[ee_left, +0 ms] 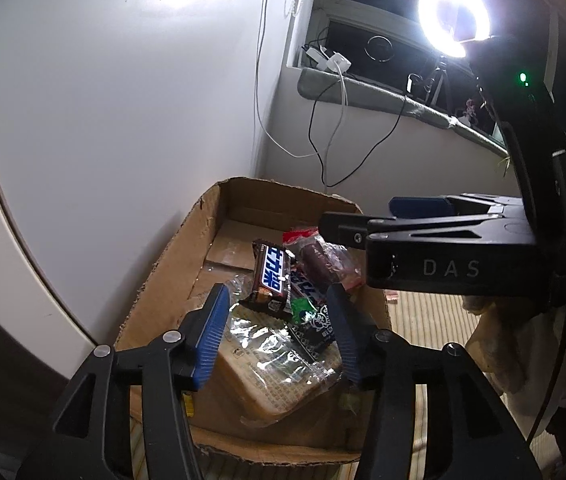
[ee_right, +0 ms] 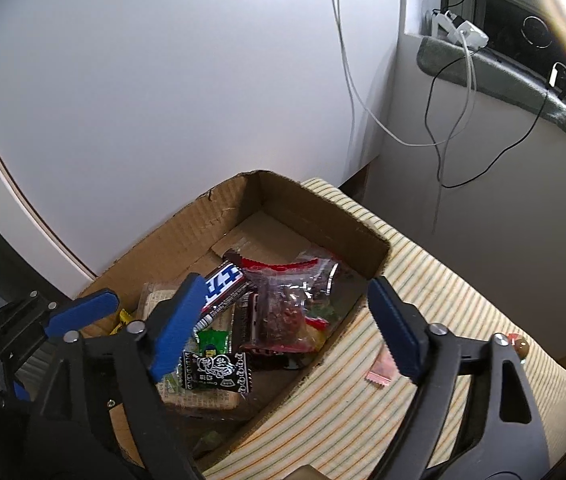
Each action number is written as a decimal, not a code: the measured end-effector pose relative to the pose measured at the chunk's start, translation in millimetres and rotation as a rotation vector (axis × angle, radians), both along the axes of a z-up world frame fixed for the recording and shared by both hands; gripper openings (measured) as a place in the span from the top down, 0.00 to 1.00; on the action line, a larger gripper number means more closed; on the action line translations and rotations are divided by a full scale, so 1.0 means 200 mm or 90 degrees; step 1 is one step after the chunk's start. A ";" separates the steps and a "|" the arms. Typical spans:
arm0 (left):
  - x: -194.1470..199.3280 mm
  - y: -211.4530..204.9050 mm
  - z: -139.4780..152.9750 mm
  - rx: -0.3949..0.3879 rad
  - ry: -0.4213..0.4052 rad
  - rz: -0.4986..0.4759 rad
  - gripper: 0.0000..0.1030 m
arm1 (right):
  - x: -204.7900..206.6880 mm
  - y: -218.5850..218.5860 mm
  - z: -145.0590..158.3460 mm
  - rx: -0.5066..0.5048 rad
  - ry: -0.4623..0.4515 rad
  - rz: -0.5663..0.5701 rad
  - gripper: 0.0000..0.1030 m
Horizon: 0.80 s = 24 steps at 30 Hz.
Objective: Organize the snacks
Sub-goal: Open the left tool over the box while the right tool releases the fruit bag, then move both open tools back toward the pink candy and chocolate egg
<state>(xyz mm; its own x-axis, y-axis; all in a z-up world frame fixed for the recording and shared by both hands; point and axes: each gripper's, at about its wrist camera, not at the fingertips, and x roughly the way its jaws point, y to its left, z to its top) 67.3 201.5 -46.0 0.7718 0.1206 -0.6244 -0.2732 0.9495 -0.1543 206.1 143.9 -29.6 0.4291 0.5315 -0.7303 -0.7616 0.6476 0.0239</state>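
Left gripper jaws parted, nothing clamped, above cardboard box holding chocolate bar, black sachet and clear-wrapped biscuit pack. Right gripper alongside.

Brown cardboard box; blue fingers; yellow-striped cloth; black-white candy wrapper.

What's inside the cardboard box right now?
Inside the cardboard box: a Snickers bar, red-trimmed clear bag, black-and-white candy, green candy, clear-wrapped biscuits. Anything beneath is hidden.
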 end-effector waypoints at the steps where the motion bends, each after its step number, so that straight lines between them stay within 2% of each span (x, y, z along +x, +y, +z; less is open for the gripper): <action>1: 0.00 -0.01 0.00 0.003 0.000 0.001 0.46 | 0.00 -0.01 0.00 0.000 -0.002 -0.002 0.13; 16: 0.03 -0.14 0.05 0.012 -0.008 -0.015 0.46 | -0.03 -0.20 0.09 0.005 -0.043 -0.022 0.13; 24: 0.07 -0.27 0.07 0.015 -0.015 -0.045 0.46 | 0.04 -0.48 0.11 0.032 -0.054 -0.055 0.13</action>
